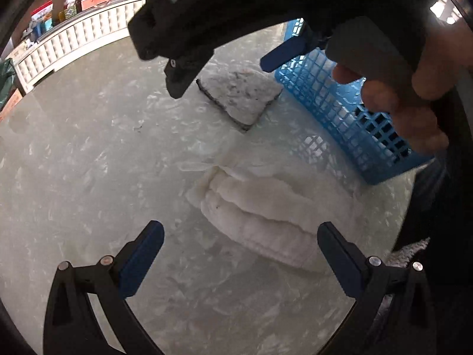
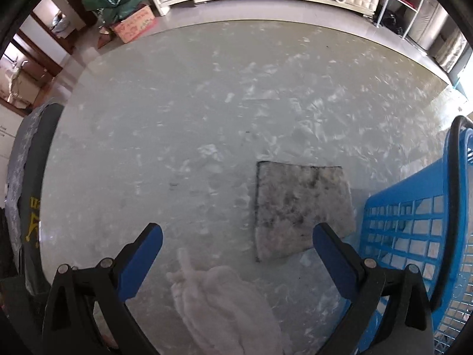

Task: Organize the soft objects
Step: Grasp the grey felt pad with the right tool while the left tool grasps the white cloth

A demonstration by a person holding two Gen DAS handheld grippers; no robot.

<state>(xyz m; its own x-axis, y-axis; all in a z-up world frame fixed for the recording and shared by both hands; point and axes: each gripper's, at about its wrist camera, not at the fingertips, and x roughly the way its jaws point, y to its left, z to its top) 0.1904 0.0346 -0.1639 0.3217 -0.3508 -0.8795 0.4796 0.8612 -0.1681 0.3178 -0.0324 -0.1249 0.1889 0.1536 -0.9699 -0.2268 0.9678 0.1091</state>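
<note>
From the left wrist camera, the left gripper [image 1: 241,236] hangs wide open and empty over a folded white towel [image 1: 266,210] on the pale counter [image 1: 88,162]. Beyond lie a grey square cloth [image 1: 239,94] and a blue basket [image 1: 354,124].

From the right wrist camera, the right gripper [image 2: 238,238] is also spread wide, holding nothing, above the white towel [image 2: 224,304], with the grey cloth [image 2: 298,210] just beside the basket [image 2: 414,236].
</note>
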